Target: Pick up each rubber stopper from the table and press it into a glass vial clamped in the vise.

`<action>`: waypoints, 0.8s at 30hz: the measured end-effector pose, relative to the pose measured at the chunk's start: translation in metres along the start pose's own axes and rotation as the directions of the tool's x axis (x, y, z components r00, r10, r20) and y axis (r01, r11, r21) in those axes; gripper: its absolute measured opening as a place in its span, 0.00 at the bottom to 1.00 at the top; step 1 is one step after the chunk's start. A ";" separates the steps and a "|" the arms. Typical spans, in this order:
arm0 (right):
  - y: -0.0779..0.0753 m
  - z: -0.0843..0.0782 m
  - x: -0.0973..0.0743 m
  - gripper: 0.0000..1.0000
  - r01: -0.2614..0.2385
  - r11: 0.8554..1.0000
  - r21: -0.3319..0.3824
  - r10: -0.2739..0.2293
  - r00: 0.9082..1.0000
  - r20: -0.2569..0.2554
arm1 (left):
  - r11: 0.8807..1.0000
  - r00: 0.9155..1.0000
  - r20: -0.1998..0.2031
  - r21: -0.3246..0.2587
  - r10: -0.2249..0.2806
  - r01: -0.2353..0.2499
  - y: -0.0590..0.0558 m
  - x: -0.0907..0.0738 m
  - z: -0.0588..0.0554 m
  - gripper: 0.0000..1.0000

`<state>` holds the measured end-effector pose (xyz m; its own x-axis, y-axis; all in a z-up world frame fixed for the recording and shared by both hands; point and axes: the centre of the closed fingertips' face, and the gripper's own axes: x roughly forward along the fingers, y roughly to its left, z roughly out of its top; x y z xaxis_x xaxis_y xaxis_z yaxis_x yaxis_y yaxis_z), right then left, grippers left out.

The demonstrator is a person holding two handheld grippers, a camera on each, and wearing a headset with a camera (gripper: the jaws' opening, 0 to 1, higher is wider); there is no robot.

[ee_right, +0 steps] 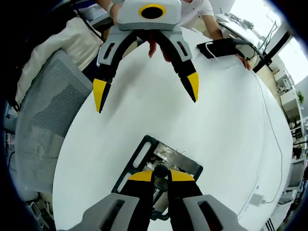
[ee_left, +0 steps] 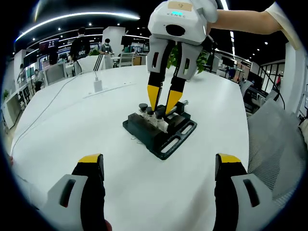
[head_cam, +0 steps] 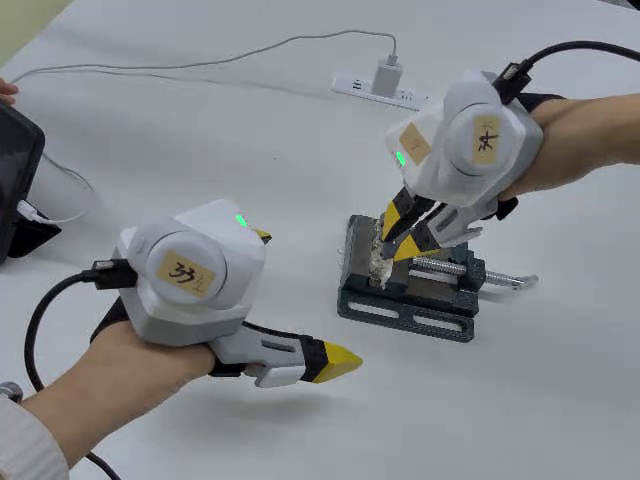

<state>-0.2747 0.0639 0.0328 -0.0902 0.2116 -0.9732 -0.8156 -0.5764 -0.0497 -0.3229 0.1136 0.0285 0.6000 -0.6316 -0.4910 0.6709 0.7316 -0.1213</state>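
Note:
A dark vise (head_cam: 400, 312) stands on the white table and clamps a row of small glass vials (head_cam: 380, 262). In the left gripper view, black stoppers (ee_left: 143, 106) cap the vials in the vise (ee_left: 168, 139). My right gripper (head_cam: 400, 238) hangs over the vise, jaws pointing down. In its own view the right gripper (ee_right: 161, 177) is shut on a black rubber stopper (ee_right: 161, 170) just above the vise (ee_right: 139, 161). My left gripper (head_cam: 298, 300) hovers low to the left of the vise, wide open and holding nothing (ee_left: 159, 166). From the right gripper view the left gripper (ee_right: 147, 94) faces the vise.
A white power strip with a charger (head_cam: 385, 85) lies at the back, its cable running left. A black device (head_cam: 15, 170) sits at the left table edge beside someone's hand. A grey mesh chair (ee_left: 274, 139) stands by the table.

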 end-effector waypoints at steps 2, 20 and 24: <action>0.000 0.000 0.001 0.06 -0.003 1.000 -0.004 0.003 1.000 -0.002 | 1.000 1.000 -0.002 0.001 -0.001 0.001 0.000 0.000 -0.001 0.95; -0.006 -0.001 0.005 0.06 -0.032 0.984 0.178 0.034 0.999 -0.011 | 1.000 1.000 0.000 -0.007 -0.005 0.005 -0.001 0.002 -0.001 0.95; -0.003 -0.001 0.006 0.05 -0.029 0.989 0.147 0.030 1.000 -0.008 | 1.000 1.000 0.002 -0.010 -0.006 0.006 -0.001 0.003 -0.001 0.95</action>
<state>-0.2724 0.0657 0.0271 -0.1105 0.1876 -0.9760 -0.8878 -0.4601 0.0120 -0.3224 0.1114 0.0266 0.5968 -0.6362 -0.4889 0.6700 0.7304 -0.1326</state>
